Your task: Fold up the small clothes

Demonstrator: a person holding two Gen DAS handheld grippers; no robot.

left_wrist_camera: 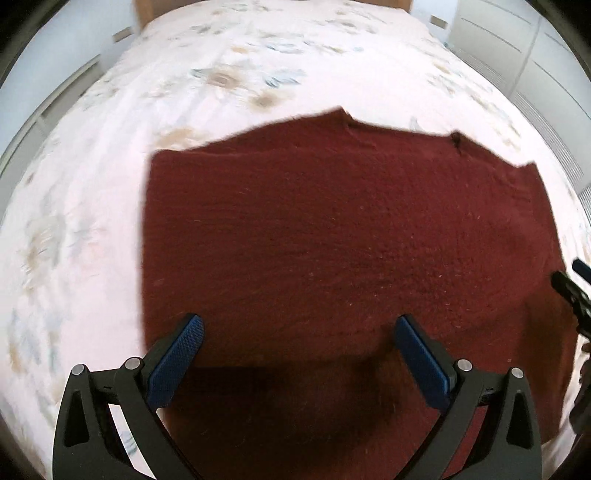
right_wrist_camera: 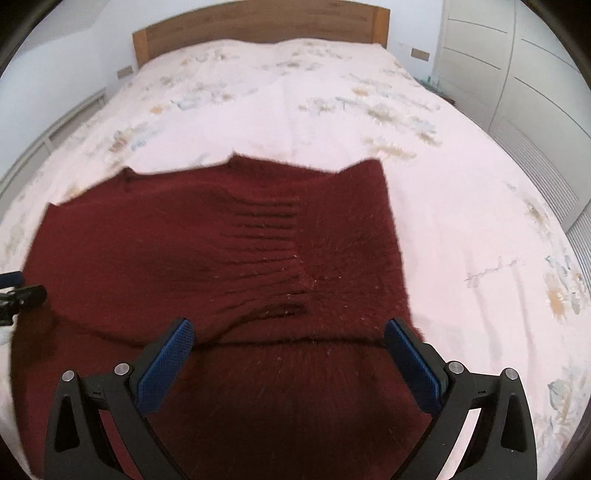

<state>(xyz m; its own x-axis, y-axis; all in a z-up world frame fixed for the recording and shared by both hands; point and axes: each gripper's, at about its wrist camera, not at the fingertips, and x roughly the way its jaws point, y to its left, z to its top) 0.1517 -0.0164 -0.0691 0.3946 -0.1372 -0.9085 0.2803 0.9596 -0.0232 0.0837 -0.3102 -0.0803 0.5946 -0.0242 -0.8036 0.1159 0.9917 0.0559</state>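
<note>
In the left wrist view, the dark red knitted sweater (left_wrist_camera: 332, 240) lies flat on the floral bedspread (left_wrist_camera: 92, 184), spread wide from left to right, its neckline at the far edge and its near part running under the left gripper (left_wrist_camera: 299, 332). The jaws stand wide apart and hold nothing, both blue pads over the near left portion of the knit, close to its straight left edge. At the right rim the tip of the right gripper (left_wrist_camera: 570, 288) shows beside the sweater's right side. In the right wrist view, the sweater (right_wrist_camera: 155, 258) has a ribbed part, seemingly a sleeve cuff, folded in over its right half, and a fold line crosses just beyond the right gripper (right_wrist_camera: 288, 334), whose jaws are likewise wide and empty over the near right portion. The headboard (right_wrist_camera: 258, 26) stands far beyond. Each gripper seems nearest its own near corner, so the coming fold likely runs away from the person.
</note>
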